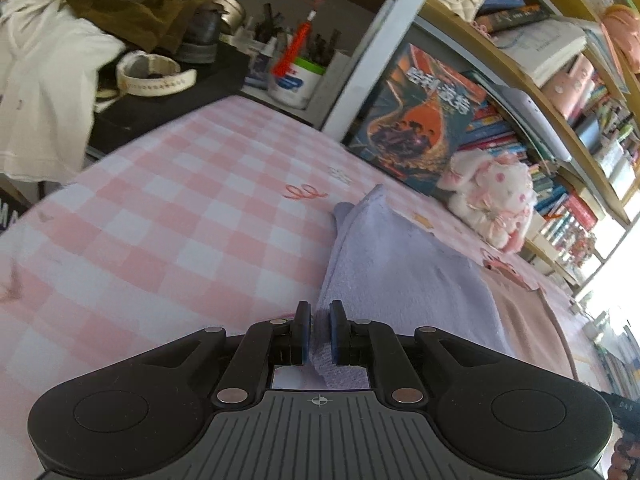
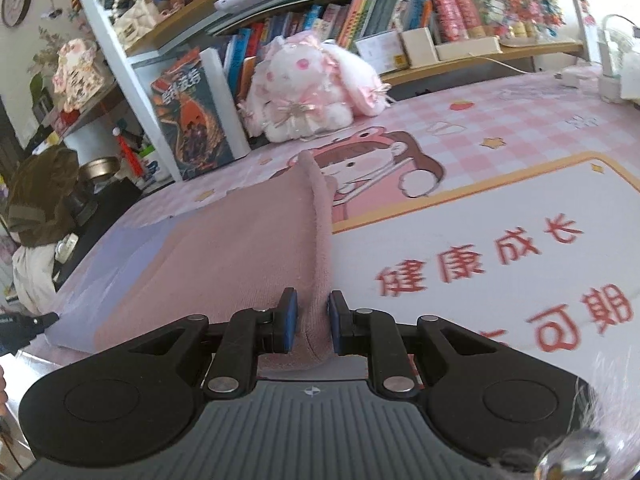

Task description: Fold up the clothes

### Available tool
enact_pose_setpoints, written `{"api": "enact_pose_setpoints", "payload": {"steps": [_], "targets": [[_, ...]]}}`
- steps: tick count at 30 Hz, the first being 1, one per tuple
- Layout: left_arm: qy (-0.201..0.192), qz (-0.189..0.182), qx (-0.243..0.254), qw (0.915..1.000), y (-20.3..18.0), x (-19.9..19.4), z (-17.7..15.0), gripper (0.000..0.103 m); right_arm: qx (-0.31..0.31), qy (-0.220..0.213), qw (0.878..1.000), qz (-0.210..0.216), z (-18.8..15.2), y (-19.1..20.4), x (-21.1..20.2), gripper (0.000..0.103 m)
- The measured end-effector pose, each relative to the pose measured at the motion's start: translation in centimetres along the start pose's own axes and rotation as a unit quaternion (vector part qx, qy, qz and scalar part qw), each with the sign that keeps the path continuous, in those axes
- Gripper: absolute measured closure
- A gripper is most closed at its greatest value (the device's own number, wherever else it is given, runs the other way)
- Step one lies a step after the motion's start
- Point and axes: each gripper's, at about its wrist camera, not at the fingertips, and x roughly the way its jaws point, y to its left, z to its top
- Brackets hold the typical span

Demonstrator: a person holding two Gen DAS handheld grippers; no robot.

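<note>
The left gripper point(image 1: 319, 332) is pinching the lavender end of a soft two-tone terry cloth point(image 1: 400, 272) lying on the pink checked table cover point(image 1: 180, 216). Only the right wrist view is showing the right gripper point(image 2: 313, 320) clamping the cloth's dusty-pink end.

My left black plastic claw point(image 1: 320, 332) has two rounded matte wings, each with a circular recess, silver pivot rivets on angled link arms, blue-padded fingers point(image 1: 306, 334) and a ribbed grey base bearing a small crosshair mark. My right black plastic claw point(image 2: 313, 326) matches it — same rivets, ribs and blue pads point(image 2: 291, 322).
</note>
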Motion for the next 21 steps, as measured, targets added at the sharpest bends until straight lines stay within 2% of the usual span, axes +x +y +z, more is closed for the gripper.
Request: {"api": "enact_pose_setpoints", "payload": {"steps": [7,12,16,18,19,21], "targets": [[-0.007,0.009,-0.01,0.9999,1.6,-0.6,0.3,0.093,-0.041,0.007,0.999,-0.014,0.2,2.9,1.5,0.087],[-0.021,0.013,-0.02,0.9995,1.8,-1.4,0.3,0.088,-0.085,0.005,0.996,-0.033,0.0,4.2,1.9,0.086],[-0.044,0.037,-0.017,0.9982,1.4,-3.4,0.2,0.087,-0.081,0.004,0.996,-0.027,-0.1,3.8,1.8,0.086],[-0.048,0.035,-0.027,0.9979,1.4,-4.5,-0.1,0.087,-0.076,0.004,0.997,-0.023,-0.1,3.7,1.8,0.086],[-0.048,0.032,-0.033,0.9978,1.4,-5.1,-0.3,0.086,-0.074,0.003,0.997,-0.021,-0.2,3.6,1.8,0.086],[-0.049,0.025,-0.047,0.9974,1.5,-6.2,-0.7,0.075,-0.071,0.003,0.997,-0.019,-0.2,3.5,1.8,0.086]]}}
